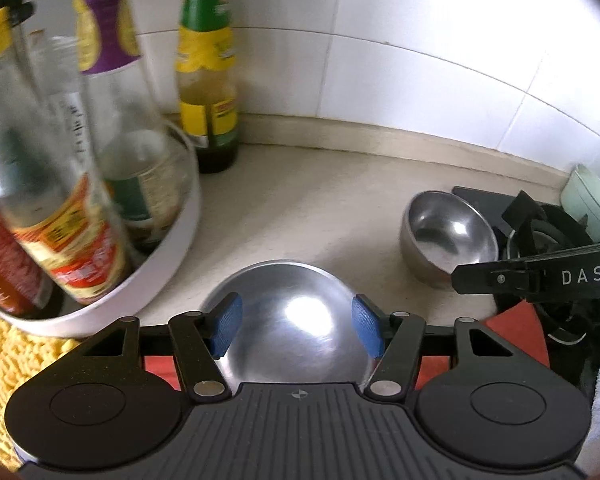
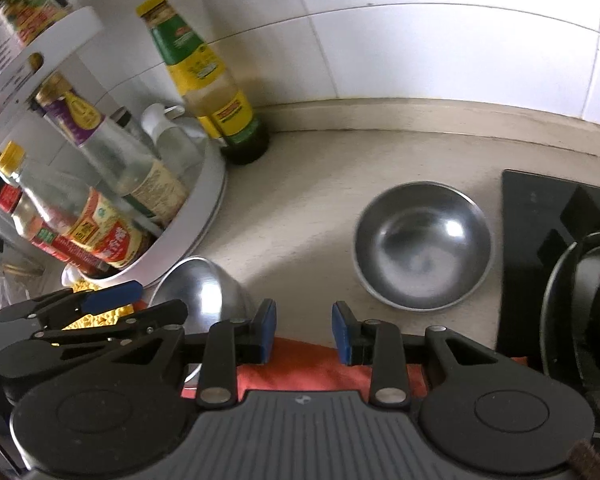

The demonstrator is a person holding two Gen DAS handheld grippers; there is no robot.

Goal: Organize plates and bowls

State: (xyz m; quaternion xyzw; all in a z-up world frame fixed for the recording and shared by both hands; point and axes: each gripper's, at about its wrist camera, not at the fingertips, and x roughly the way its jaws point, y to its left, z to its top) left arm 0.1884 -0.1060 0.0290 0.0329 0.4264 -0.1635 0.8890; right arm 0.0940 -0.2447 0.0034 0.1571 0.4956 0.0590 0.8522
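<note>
A steel bowl turned upside down (image 1: 296,320) lies on an orange cloth (image 1: 516,328) at the counter's front. My left gripper (image 1: 297,325) is open, its blue pads on either side of the dome, apart from it. The upturned bowl also shows in the right wrist view (image 2: 204,296), with the left gripper (image 2: 100,308) beside it. A second steel bowl (image 2: 422,240) stands upright on the counter, also in the left wrist view (image 1: 448,232). My right gripper (image 2: 304,332) is open and empty, above the cloth (image 2: 304,368), short of the upright bowl.
A white two-tier turntable rack (image 2: 196,216) with several sauce bottles stands at the left. A green-labelled bottle (image 2: 216,92) stands by the tiled wall. A black gas hob (image 2: 560,264) is at the right. A yellow mat (image 1: 4,364) lies front left.
</note>
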